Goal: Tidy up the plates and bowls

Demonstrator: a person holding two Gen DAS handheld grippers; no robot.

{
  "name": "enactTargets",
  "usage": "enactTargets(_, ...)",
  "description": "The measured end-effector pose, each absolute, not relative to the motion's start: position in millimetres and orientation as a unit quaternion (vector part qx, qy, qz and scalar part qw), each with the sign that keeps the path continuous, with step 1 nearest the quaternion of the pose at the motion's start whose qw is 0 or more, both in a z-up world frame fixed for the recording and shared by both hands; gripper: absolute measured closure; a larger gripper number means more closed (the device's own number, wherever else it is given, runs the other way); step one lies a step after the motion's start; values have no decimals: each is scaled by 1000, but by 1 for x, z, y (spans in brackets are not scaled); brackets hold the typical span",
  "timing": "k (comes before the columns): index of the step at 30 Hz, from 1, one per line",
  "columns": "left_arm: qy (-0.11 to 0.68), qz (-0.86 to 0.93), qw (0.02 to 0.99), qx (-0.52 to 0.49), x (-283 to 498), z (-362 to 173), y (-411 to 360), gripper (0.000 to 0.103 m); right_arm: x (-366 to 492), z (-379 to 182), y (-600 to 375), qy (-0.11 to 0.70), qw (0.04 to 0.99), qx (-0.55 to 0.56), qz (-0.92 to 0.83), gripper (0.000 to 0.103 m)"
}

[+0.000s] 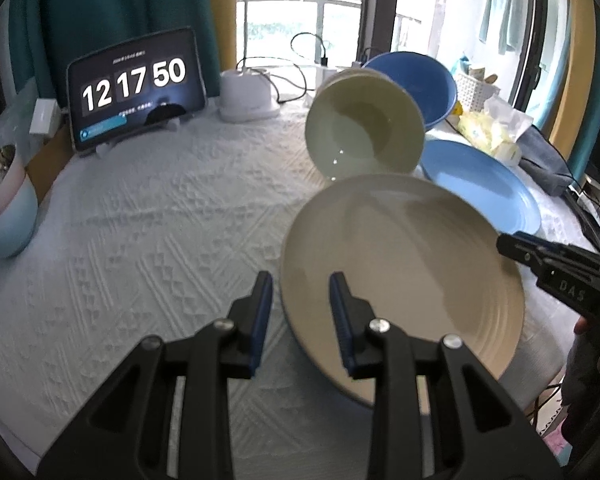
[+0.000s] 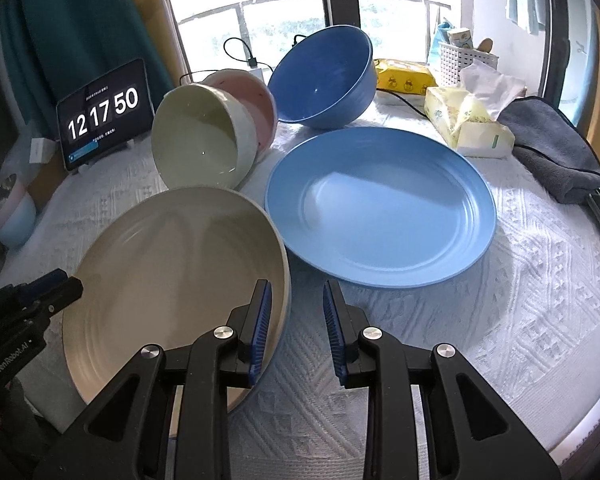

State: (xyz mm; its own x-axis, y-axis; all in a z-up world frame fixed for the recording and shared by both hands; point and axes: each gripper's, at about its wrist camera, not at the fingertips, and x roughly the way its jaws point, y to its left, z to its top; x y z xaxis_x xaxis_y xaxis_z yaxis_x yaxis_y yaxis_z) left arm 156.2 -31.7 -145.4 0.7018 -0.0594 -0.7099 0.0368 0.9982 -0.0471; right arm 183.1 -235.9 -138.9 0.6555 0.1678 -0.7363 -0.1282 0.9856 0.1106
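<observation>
A cream plate (image 1: pixel 404 264) (image 2: pixel 172 276) lies on the white cloth. My left gripper (image 1: pixel 300 296) is open, its jaws either side of the plate's left rim. My right gripper (image 2: pixel 296 312) is open, its jaws either side of the plate's right rim; it also shows in the left wrist view (image 1: pixel 512 246). A light blue plate (image 2: pixel 380 204) (image 1: pixel 484 188) lies to the right. Behind stand a cream bowl (image 2: pixel 200 144) (image 1: pixel 364 136) tilted on its side, nested in a pink bowl (image 2: pixel 256 100), and a dark blue bowl (image 2: pixel 324 76) (image 1: pixel 420 80).
A tablet clock (image 1: pixel 136 84) stands at the back left. A white device (image 1: pixel 248 96) with cables sits behind. A tissue pack (image 2: pixel 468 124), a grey cloth (image 2: pixel 552 144) and a white basket (image 2: pixel 464 60) lie at the right. A pink and blue pot (image 1: pixel 4 208) stands at the left edge.
</observation>
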Motion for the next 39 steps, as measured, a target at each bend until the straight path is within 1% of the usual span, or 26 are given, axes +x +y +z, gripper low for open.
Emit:
enactTargets(13,373,-47,927,-1,165,-129,-59,72,184,-130,-251,394,914,42,91,73)
enactTargets(39,360,-98,928,15,194,-106,-125,67,198,-115,-311,372,924,66,65,72)
